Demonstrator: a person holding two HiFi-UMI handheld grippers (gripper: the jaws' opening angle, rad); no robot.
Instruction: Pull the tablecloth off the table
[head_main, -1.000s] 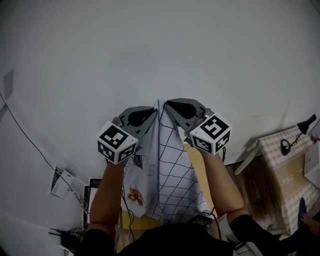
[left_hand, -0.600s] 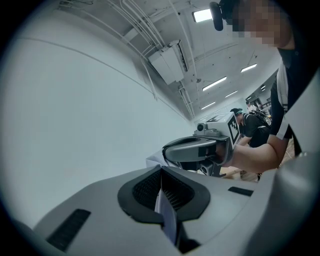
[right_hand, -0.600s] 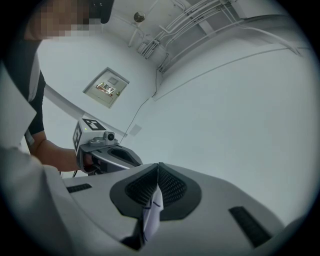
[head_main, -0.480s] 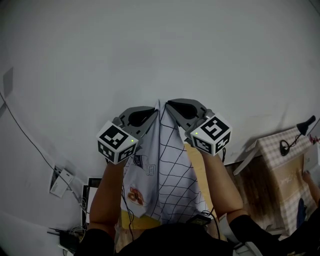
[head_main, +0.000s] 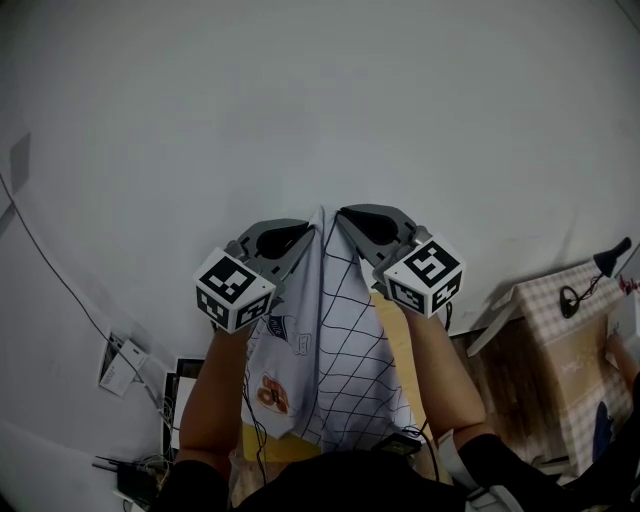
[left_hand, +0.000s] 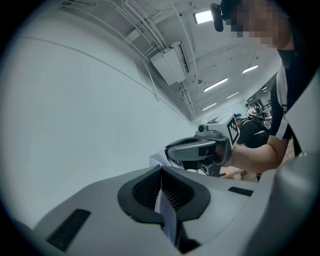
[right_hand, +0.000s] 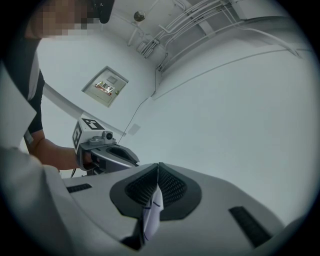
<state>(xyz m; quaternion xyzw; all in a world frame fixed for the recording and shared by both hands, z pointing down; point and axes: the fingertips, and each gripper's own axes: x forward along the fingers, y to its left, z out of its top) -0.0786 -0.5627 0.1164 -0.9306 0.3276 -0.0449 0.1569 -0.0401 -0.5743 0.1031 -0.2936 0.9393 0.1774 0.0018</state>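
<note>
1. The tablecloth (head_main: 335, 330) hangs in the air by its bunched top edge, draping down between the person's forearms.
2. The left gripper (head_main: 308, 232) and right gripper (head_main: 345, 216), tips close together, are each clamped on a fold of it.
3. My advice is to pinch firmly and draw both sides evenly, so neither fold slips.
4. The cloth is thin, limp and white, with black grid lines and cartoon prints. Ribbed black pads (left_hand: 145, 190) bite into it.

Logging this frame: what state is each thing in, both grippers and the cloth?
left gripper: shut on the tablecloth's top edge.
right gripper: shut on the tablecloth's top edge, close beside the left gripper.
tablecloth: held up, gathered at the top, hanging down between the person's arms.
</note>
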